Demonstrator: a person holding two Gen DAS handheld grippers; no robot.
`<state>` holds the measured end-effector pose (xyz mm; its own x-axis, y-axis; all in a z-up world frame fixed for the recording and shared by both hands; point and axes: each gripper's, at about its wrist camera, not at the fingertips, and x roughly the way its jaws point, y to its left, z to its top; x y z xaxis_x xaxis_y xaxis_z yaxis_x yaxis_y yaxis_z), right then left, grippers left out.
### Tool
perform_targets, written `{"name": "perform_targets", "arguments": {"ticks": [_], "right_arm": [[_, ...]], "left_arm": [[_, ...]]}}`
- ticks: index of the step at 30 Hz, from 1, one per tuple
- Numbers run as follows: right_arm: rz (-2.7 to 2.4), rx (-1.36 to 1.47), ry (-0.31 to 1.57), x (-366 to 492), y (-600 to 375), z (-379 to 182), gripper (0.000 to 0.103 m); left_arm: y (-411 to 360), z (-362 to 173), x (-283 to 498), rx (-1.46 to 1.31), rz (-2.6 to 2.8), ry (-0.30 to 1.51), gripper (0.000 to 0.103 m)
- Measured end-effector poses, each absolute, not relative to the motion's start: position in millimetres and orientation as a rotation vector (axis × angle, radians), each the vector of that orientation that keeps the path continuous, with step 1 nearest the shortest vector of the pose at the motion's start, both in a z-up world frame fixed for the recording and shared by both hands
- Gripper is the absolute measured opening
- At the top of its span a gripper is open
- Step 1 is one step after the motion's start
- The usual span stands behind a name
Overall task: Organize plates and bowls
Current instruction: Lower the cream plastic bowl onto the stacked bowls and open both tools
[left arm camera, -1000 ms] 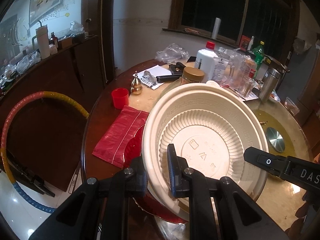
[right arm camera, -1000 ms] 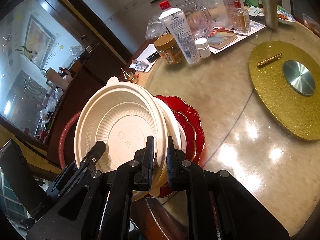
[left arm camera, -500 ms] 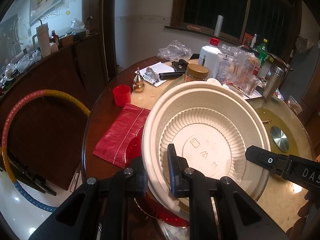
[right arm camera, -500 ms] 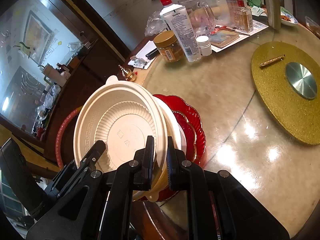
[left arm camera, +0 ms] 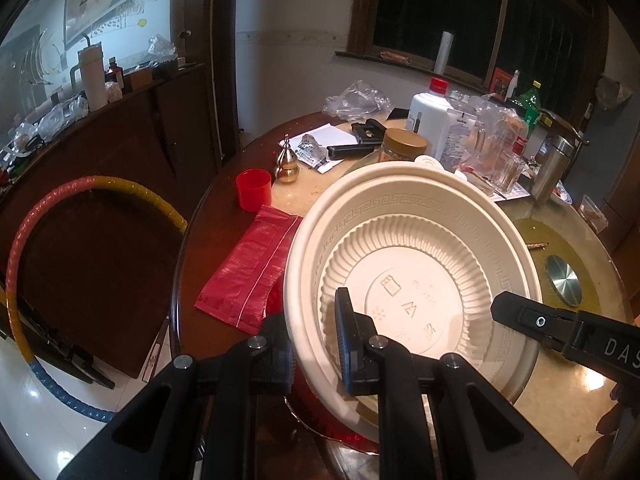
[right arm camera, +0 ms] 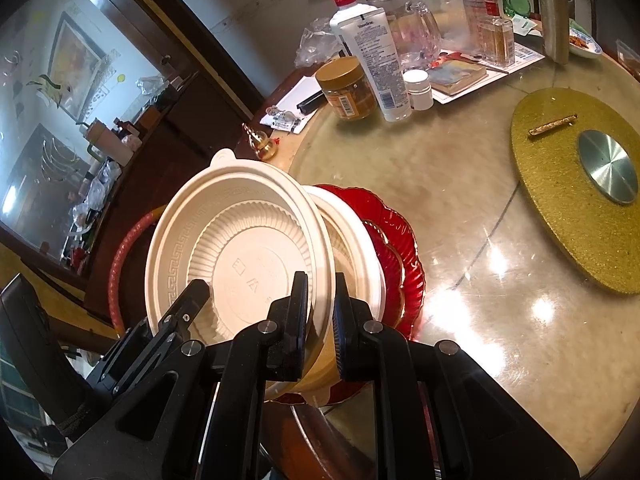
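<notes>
A cream plastic bowl (left arm camera: 412,264) with a key-pattern rim is held tilted above the table's near edge. My left gripper (left arm camera: 310,320) is shut on its left rim, and the right gripper (left arm camera: 520,316) reaches onto the opposite rim. In the right wrist view my right gripper (right arm camera: 320,284) is shut on the same cream bowl (right arm camera: 248,248), with the left gripper (right arm camera: 192,300) at its far side. Under it sit another cream bowl (right arm camera: 360,256) and scalloped red plates (right arm camera: 400,248), partly hidden. The red plate's edge (left arm camera: 348,436) shows below the bowl.
On the round table (right arm camera: 460,208) are a red cup (left arm camera: 253,190), a red plastic bag (left arm camera: 248,268), a small gold ornament (left arm camera: 287,162), a brown jar (right arm camera: 348,88), a white bottle (right arm camera: 370,48) and a gold turntable (right arm camera: 576,200). A coloured hoop (left arm camera: 24,240) leans by the dark cabinet.
The held bowl seems to stand slightly further off the stack below it. Both grippers keep the same grip and hardly move.
</notes>
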<state>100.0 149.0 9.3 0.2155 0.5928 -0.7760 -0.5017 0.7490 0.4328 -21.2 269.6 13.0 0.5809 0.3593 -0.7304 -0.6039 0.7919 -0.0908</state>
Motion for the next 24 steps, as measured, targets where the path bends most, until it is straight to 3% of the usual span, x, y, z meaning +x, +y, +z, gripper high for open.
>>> {"name": "perform_targets", "arguments": {"ticks": [24], "right_arm": [[0.746, 0.063, 1.146, 99.4, 157.6, 2.3, 0.011]], "left_arm": [[276.3, 3.9, -19.9, -0.355, 0.584, 0.794, 0.015]]}}
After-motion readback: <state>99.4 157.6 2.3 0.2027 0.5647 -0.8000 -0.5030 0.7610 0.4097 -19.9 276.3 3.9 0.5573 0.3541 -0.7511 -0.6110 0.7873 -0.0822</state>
